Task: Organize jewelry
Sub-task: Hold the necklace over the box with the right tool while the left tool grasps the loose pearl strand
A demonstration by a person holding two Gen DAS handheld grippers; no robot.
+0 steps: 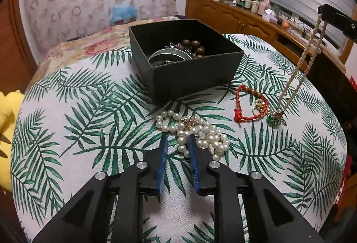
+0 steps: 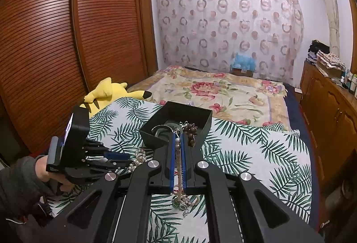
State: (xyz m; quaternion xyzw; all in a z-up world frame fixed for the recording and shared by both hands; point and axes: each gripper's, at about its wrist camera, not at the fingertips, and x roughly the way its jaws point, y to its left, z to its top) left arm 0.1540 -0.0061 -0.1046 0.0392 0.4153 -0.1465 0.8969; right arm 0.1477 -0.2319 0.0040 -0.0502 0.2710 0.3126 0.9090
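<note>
A heap of white pearl necklace (image 1: 196, 131) lies on the leaf-print cloth (image 1: 89, 120) in front of a black box (image 1: 187, 68). My left gripper (image 1: 177, 138) is open at the heap's near edge, with a few pearls between its blue pads and no squeeze on them. My right gripper (image 2: 177, 134) is shut on a thin cream bead necklace (image 2: 178, 160). In the left wrist view this bead necklace (image 1: 299, 68) hangs from the right gripper (image 1: 321, 11) down to a green pendant (image 1: 275, 119) resting on the cloth. The box holds brown wooden beads (image 1: 194, 45) and a silver bangle (image 1: 167, 54).
A red braided bracelet (image 1: 247, 100) with a small gold ring (image 1: 256, 109) lies right of the box. A yellow plush toy (image 2: 111, 91) sits at the cloth's left edge. A floral bed cover (image 2: 223, 91) lies beyond, and a wooden dresser (image 1: 245, 17) stands to the right.
</note>
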